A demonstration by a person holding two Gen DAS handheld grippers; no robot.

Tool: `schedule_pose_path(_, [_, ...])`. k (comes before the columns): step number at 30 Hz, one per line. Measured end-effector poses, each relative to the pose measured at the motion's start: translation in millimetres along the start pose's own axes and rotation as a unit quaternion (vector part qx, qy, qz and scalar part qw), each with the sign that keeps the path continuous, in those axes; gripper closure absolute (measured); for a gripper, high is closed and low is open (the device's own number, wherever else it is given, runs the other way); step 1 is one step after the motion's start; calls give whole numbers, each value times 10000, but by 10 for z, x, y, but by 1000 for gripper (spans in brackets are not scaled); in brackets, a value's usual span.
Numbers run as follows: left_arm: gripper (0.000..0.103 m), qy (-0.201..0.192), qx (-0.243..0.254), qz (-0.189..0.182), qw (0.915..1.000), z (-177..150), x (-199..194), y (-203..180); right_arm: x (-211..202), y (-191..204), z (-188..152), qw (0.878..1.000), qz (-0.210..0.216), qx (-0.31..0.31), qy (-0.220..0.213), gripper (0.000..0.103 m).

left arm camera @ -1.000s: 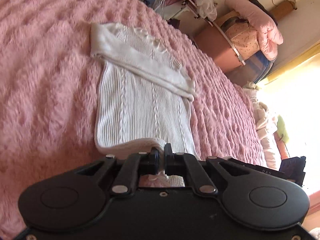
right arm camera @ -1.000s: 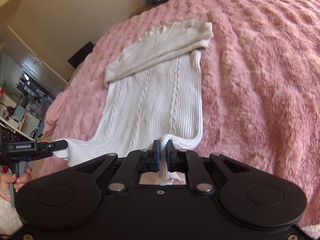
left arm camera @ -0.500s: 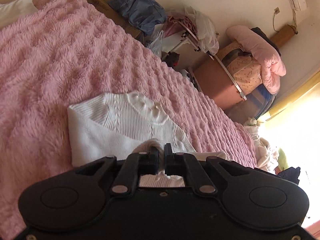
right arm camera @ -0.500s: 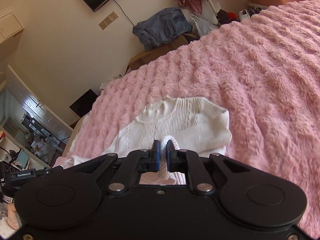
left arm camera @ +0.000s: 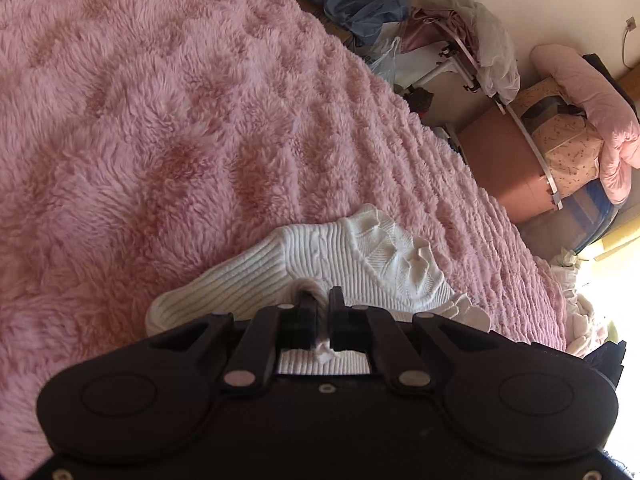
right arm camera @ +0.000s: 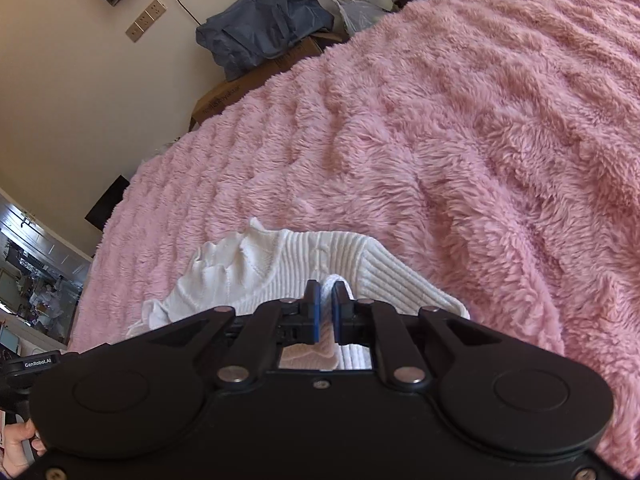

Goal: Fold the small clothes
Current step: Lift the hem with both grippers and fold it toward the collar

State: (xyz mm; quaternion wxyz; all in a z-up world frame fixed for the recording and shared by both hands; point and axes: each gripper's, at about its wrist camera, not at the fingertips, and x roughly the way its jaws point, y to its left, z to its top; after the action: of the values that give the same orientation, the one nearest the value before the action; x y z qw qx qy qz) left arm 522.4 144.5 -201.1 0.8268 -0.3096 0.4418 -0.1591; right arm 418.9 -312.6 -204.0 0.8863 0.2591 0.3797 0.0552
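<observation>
A small white ribbed knit sweater (left arm camera: pixel 336 264) lies on the fluffy pink blanket (left arm camera: pixel 160 120). Its hem is carried forward over its upper part, so only the collar and shoulder end shows. My left gripper (left arm camera: pixel 323 300) is shut on a pinch of the sweater's hem. My right gripper (right arm camera: pixel 326 294) is shut on the hem too; the sweater (right arm camera: pixel 304 264) shows just beyond its fingertips on the blanket (right arm camera: pixel 440 140). The rest of the sweater is hidden under both gripper bodies.
A blue bag (right arm camera: pixel 264 24) on a cardboard box stands past the bed's far edge. Clothes racks, boxes and a pink duvet (left arm camera: pixel 592 120) crowd the floor beside the bed. The person's hand with the other gripper's handle (right arm camera: pixel 24 400) shows at lower left.
Both grippers have carried the sweater's hem forward toward the collar, doubling the body over. The long flat body seen a second ago is now covered; only the collar end shows.
</observation>
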Motion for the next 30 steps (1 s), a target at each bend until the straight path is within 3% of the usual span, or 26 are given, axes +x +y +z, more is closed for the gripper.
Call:
schedule_pose_path(10, [101,-78,15,20,10000,147,221,61,258,7,173,9996,-247,-127,-59,96])
schedule_pose_path(19, [97,-121,-312,160,9993,121,426,191,386,51,245,9984,-446,-314,-150,96])
schedule_pose_path(23, [97,-183,-155,167,9996,180,330,95,297,74,301,9958,-538,-578,-452,96])
schedule_pose_path(24, [95,-213,23,188,9996,188,275,31,249,58,329,9962,-463,-543,-494,94])
schedule_pose_path(27, [67,-620,446,389,9963,201,55,-133,94,61,360,9953,-358,-670,-594,94])
schedule_pose_path(30, [67,-742,636,369,9945,232,-134,-216,4,139,304,9907,-395,-1172,-559,94])
